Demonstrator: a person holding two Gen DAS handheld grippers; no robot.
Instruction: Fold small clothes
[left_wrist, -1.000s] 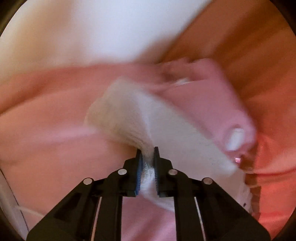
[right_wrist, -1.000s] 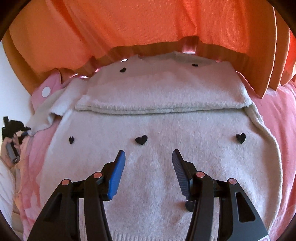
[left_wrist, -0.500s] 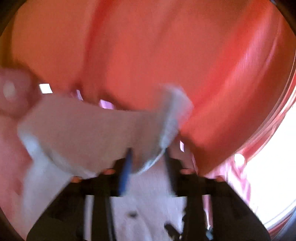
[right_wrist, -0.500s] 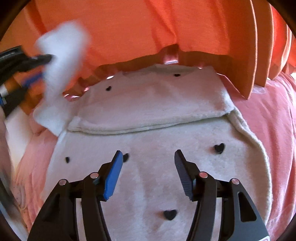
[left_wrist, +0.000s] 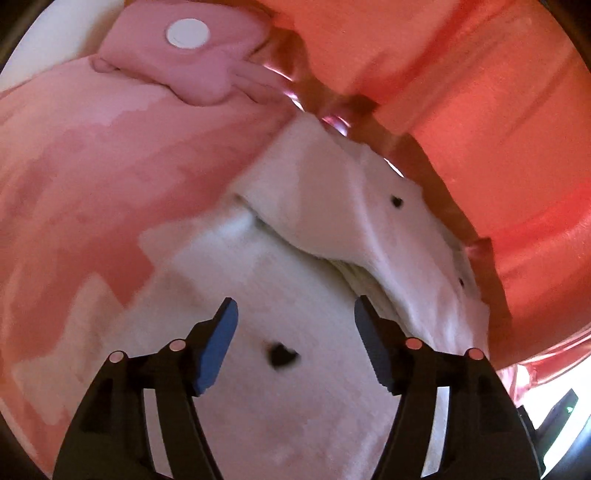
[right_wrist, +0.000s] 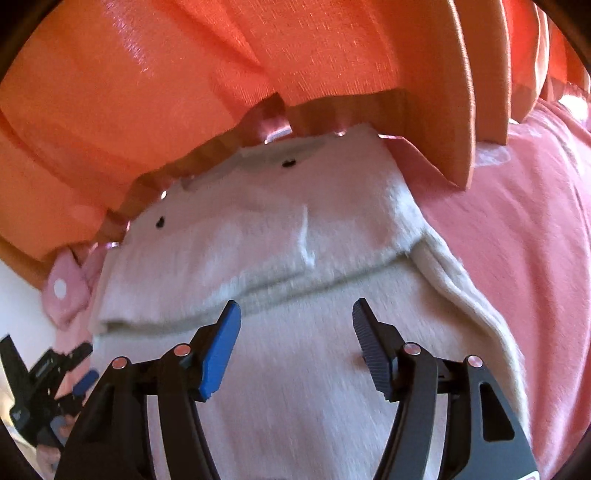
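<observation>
Now, both grippers are seen w/ jaws spread wide and nothing held between them; the left gripper (left_wrist: 293, 315) is poised over the cream sweater (left_wrist: 280, 387), and the right gripper (right_wrist: 295, 317) is poised over the same sweater (right_wrist: 295, 387) from another angle.

Left wrist view: a small black heart mark (left_wrist: 281, 355) is seen on the knit directly between the fingers, a bit nearer the cam than the tips; ahead and to the right of the gripper, the folded-over upper part of the sweater (left_wrist: 351, 206) is laid across the body, its fold edge passing just ahead of the right finger; whether the tips touch the knit can't be told, the pic being blurred; a pink bedsheet (left_wrist: 92, 177) is spread to the left of the gripper; far ahead-left a pink item w/ a white dot (left_wrist: 188, 33) is lying on the sheet; an orange curtain (left_wrist: 498, 110) is hung ahead and to the right.

Right wrist view: the fold edge is run across just ahead of the fingertips; two tiny black marks are seen on the folded part further ahead; the orange curtain (right_wrist: 221, 74) is hung beyond the sweater's far edge; the pink bedsheet (right_wrist: 517, 240) is spread to the right; the left gripper (right_wrist: 79, 363) is partly visible at far left, beside the sweater's edge.
</observation>
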